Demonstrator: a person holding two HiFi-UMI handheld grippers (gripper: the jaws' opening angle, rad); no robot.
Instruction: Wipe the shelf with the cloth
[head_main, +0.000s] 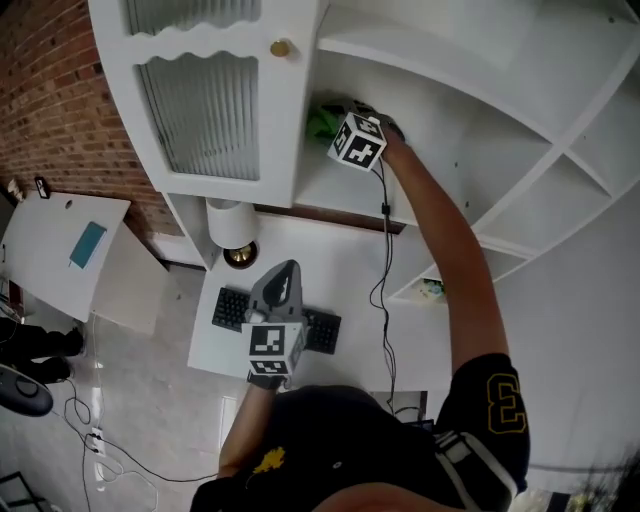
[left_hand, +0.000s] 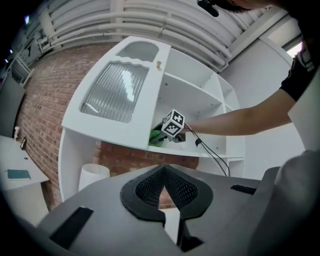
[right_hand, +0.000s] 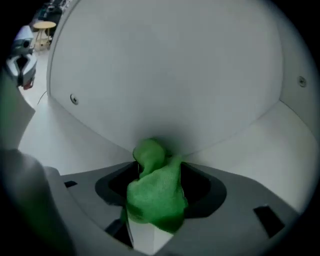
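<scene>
Here, in the head view, the right gripper (head_main: 343, 124) reaches into the white cabinet. Its tips are at the far left end of the shelf (head_main: 350, 192), where the green cloth (head_main: 322, 122) sits bunched beside the ribbed-glass door (head_main: 200, 100). The left gripper (head_main: 283, 284) hangs near the person, above a keyboard (head_main: 231, 308).

In the left gripper view, its mesh-textured black jaws meet at the tips with nothing between them.

In the right gripper view, the jaws stand wide apart. The cloth, a soft and finely woven crumpled lump, lies loose between them, and the pads do not appear to press on it. Behind it are smooth painted boards.

Probable hazards: without a clamp, a sweep may leave the cloth behind or push it off the shelf's near edge. The trailing cable (head_main: 383, 260) may also snag on the shelf's lip.
</scene>
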